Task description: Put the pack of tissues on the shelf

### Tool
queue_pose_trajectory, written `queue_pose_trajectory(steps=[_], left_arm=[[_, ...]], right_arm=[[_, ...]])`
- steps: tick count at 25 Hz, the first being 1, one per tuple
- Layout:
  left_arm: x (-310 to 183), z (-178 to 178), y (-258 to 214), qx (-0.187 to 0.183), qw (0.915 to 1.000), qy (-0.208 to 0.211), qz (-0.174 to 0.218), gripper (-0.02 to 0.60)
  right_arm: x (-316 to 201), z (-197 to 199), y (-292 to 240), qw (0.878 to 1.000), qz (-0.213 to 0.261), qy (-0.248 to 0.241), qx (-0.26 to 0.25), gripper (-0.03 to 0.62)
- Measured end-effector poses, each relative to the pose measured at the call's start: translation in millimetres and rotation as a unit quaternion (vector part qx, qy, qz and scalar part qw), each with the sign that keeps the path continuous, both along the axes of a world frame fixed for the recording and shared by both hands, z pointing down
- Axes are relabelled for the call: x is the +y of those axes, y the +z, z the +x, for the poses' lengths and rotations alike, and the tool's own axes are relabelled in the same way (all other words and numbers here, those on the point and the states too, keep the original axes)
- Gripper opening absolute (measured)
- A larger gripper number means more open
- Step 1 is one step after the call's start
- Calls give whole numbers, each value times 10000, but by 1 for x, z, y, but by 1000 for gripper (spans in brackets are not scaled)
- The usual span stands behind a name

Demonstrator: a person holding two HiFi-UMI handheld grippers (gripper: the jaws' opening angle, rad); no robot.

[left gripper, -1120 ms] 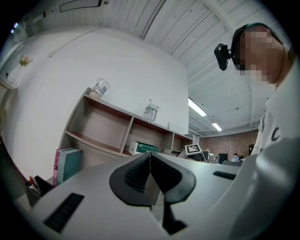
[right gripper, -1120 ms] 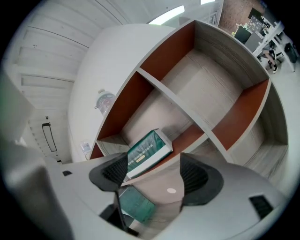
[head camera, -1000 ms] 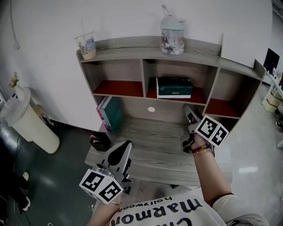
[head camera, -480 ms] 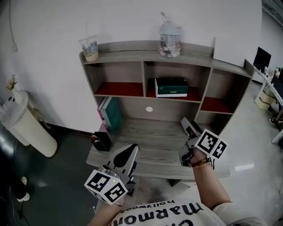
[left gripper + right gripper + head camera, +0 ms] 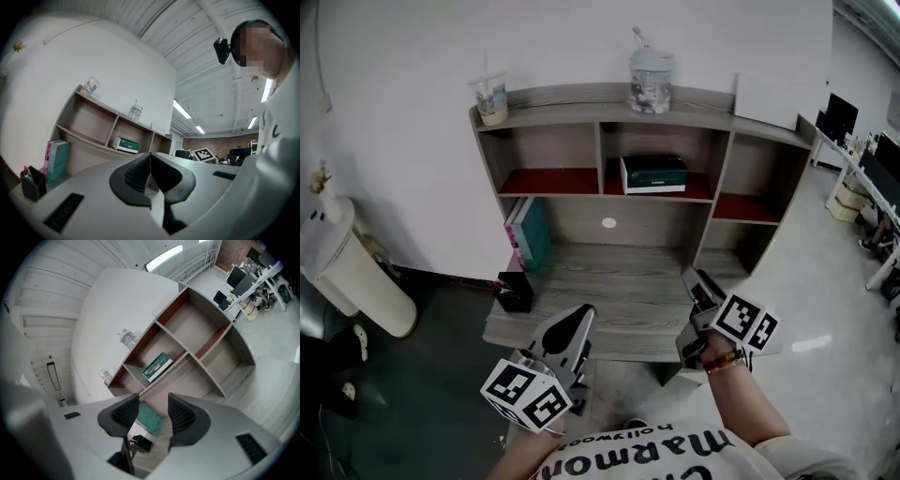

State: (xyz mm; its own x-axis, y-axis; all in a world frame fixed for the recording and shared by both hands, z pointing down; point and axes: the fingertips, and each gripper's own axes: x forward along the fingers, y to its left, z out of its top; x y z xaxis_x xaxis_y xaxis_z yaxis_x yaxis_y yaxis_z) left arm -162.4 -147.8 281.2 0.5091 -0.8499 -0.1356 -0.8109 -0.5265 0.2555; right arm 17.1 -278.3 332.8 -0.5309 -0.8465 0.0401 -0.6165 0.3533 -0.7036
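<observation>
- Green-and-white pack of tissues (image 5: 653, 174) lies flat on the red-lined floor of the middle upper compartment of the grey wooden shelf (image 5: 572, 95).
- Right tool (image 5: 692, 279) hangs over the front right part of the bench (image 5: 619, 281), well apart from the pack, which sits higher and a little to its left. Its jaws are closing, with a gap left and nothing between them.
- Seen along the right tool's jaws, the pack shows far beyond them, above the gap.
- Left tool (image 5: 575, 317) is held low, just before the bench's front edge, with its jaws pressed together and nothing in them. The pack is well apart from it, up and to the right.
- Teal books (image 5: 530, 234) stand at the bench's rear left, below the left compartment. A black pen holder (image 5: 516, 292) sits near the bench's left edge.
- On the shelf's top board stand a cup (image 5: 492, 98) at the left end and a clear bottle (image 5: 651, 80) above the pack's compartment.
</observation>
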Motion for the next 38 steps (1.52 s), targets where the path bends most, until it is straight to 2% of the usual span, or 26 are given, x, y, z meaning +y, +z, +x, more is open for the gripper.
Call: queue_pose_trajectory(steps=[7,11,14,20,26,34,38], left_arm=[[15,14,5,133,9997,208,-15,18],[21,21,7,135,9996,244,-6,18],[25,18,9,136,9999,78,19,18],[37,16,19,60,10000,-18,-61,18],[50,16,30,-55,9999,-24,-109,18],[69,14,34,-9,10000,-32,-70,18],[75,16,39,0,9999,53,-143,18]], right_arm=[[46,6,13,9997,-237,-65,-73,72],[67,6,6,9997,-107,-211,-51,45],[80,10,0,9996,51,-249,95,8],[99,21,1,9945,472,-2,938,8],[119,21,8,9764,813,142,1996,8],[140,27,21,9668,666,270,2453,8],[146,29,27,9696,536,280,2370,8]])
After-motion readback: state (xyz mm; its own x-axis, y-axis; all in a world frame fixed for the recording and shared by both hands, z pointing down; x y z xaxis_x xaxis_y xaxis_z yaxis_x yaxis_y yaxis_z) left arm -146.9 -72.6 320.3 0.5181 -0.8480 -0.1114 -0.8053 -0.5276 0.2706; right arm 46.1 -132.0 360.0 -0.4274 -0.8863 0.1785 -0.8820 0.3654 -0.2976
